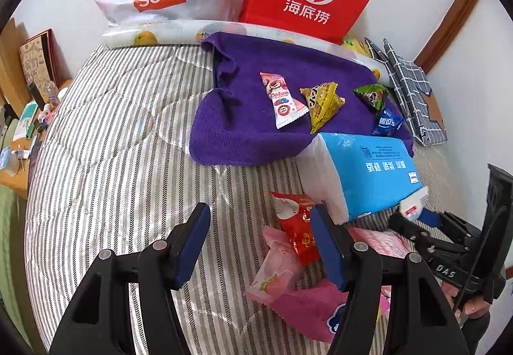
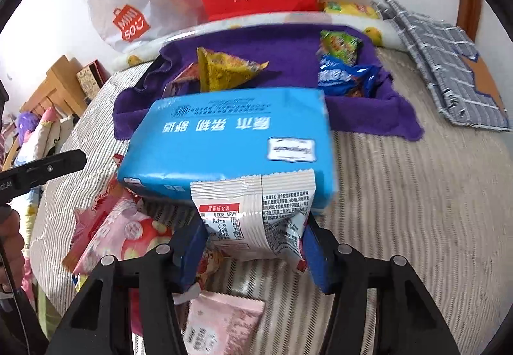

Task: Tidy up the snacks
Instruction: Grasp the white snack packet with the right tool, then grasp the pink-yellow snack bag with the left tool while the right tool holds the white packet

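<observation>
Right gripper [image 2: 253, 246] is pinching a white sachet [image 2: 253, 214] by its lower half, print side up, just in front of the blue tissue pack [image 2: 231, 143] lying on the bed [image 2: 400, 210]. Left gripper [image 1: 259, 242] is hanging spread and empty over a loose heap of snacks: a red candy [image 1: 296, 223] and a pink packet [image 1: 275, 274] are lying between its fingers, apart from both.

Sorted snacks are sitting on the purple towel [image 1: 243, 143] beyond the tissue pack: a strawberry packet [image 1: 282, 101], a yellow triangle [image 1: 322, 105], a green one [image 1: 372, 95] and a blue one [image 1: 386, 124]. Judging from that row, the sachet is heading there too.

To do it well, the right gripper should be lifting enough to clear the tissue pack, which is blocking the straight path, and carrying the sachet level so the thin foil is not slipping out of a shallow hold. A bare patch of towel, beside the yellow triangle, looks like the sensible spot; releasing low will keep the sachet from sliding off the soft cloth. Meanwhile the left gripper could be lowering onto the red candy, closing on its middle rather than on the twisted end.
</observation>
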Demonstrator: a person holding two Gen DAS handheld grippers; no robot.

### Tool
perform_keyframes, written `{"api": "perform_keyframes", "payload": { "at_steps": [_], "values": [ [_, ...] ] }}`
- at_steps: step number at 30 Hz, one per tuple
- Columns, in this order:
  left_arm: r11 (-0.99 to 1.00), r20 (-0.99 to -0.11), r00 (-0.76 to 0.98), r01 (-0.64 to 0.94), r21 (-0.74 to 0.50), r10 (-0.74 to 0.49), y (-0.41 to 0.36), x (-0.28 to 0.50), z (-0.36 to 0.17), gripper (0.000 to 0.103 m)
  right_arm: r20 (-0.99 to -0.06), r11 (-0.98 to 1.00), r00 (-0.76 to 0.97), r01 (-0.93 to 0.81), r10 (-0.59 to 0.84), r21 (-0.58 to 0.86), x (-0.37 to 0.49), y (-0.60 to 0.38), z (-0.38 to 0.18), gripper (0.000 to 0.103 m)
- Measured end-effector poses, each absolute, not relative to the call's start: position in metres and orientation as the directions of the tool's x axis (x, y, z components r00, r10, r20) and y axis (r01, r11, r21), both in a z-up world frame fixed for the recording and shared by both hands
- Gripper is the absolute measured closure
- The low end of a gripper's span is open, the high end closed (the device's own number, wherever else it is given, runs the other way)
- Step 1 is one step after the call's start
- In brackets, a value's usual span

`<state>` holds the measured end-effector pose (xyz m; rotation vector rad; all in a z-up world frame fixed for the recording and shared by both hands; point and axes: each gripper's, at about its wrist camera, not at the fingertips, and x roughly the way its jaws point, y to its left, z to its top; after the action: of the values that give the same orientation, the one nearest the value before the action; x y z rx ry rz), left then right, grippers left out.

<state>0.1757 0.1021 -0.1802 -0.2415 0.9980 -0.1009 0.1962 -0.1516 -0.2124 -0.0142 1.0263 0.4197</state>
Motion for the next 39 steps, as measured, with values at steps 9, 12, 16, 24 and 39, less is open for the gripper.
{"api": "perform_keyframes", "payload": {
  "at_steps": [9,12,16,24,39],
  "values": [
    [0.964,-0.805,0.555,-0.024,-0.265,-0.208,0.093,0.166,-0.176,0.039,-0.851,0.957,0.469,-0.264,0.236,0.120,0.169,-0.217,-0.200,0.050],
    [0.963,-0.804,0.556,-0.020,-0.268,-0.212,0.087,0.166,-0.175,0.039,-0.863,0.959,0.445,-0.247,0.237,0.136,0.169,-0.226,-0.212,0.048],
    [0.968,-0.808,0.552,-0.008,-0.253,-0.206,0.080,0.165,-0.174,0.039,-0.858,0.966,0.468,-0.236,0.211,0.109,0.173,-0.223,-0.229,0.048],
    [0.973,-0.821,0.542,-0.027,-0.229,-0.178,0.085,0.165,-0.177,0.039,-0.846,0.968,0.495,-0.233,0.197,0.089,0.182,-0.218,-0.241,0.053],
    [0.958,-0.818,0.509,0.052,-0.281,-0.267,0.062,0.141,-0.178,0.034,-0.820,0.971,0.532,-0.213,0.211,0.111,0.160,-0.221,-0.228,0.060]
  ]
}}
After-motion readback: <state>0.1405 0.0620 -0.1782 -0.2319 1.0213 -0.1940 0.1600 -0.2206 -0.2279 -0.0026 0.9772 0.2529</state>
